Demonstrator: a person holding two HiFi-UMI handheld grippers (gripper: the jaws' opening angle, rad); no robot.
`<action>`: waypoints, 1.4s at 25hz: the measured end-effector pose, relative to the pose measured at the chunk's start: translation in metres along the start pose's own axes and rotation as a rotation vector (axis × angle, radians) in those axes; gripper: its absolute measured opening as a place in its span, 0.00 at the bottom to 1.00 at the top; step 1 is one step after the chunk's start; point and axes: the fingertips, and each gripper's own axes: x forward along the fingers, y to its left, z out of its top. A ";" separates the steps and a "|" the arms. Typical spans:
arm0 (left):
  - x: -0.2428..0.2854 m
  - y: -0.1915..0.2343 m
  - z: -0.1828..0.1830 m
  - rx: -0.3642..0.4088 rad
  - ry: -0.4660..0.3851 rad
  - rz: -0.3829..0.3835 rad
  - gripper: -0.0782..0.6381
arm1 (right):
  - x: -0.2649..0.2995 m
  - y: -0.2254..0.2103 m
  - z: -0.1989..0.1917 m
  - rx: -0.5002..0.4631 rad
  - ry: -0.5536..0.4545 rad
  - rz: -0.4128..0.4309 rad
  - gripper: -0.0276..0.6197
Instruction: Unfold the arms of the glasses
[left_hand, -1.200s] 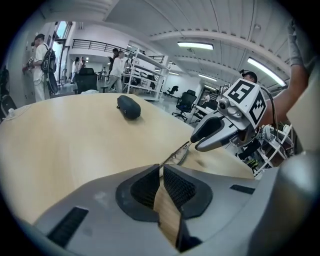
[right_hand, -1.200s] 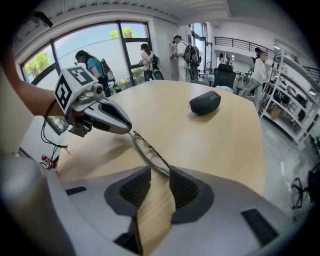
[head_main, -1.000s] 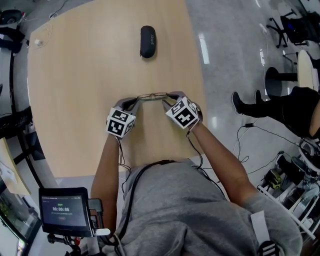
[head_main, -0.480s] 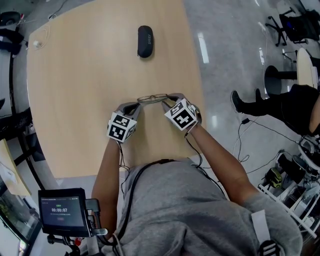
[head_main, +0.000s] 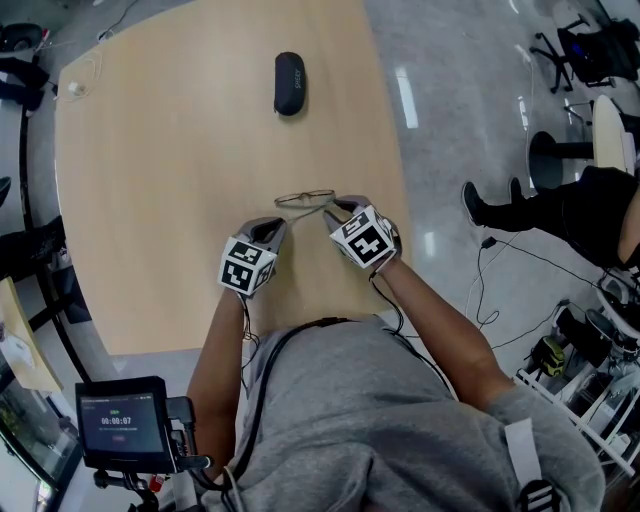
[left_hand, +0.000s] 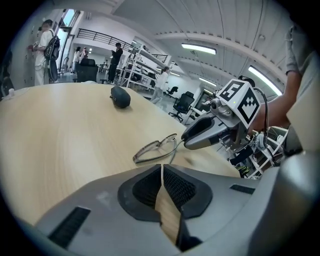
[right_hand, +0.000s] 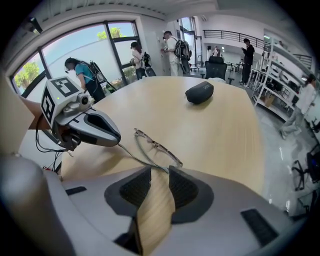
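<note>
Left gripper (head_main: 277, 224) nips one arm of thin wire glasses (head_main: 305, 197); right gripper (head_main: 331, 206) clamps the rim.

Glasses (head_main: 305, 198) on table (head_main: 150, 200); case (head_main: 289, 83) beyond.

Pale wood-grain table (head_main: 180, 150), black case (head_main: 289, 83) upper centre, dark-rimmed glasses (head_main: 305, 199), grey left gripper (head_main: 277, 226) and right gripper (head_main: 334, 208) with black ribbed pads (left_hand: 180, 187) and white cubes (head_main: 246, 266) bearing black square markers, grey shirt (head_main: 370, 420).
</note>
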 end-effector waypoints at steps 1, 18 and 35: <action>0.000 -0.002 -0.001 -0.009 -0.002 -0.005 0.12 | 0.000 0.003 -0.001 -0.001 0.001 0.007 0.19; 0.018 -0.031 -0.009 -0.021 0.017 -0.080 0.12 | 0.013 0.063 -0.002 -0.126 0.028 0.157 0.19; 0.007 -0.024 0.055 0.008 -0.065 -0.120 0.12 | 0.002 0.065 0.015 -0.207 -0.001 0.238 0.29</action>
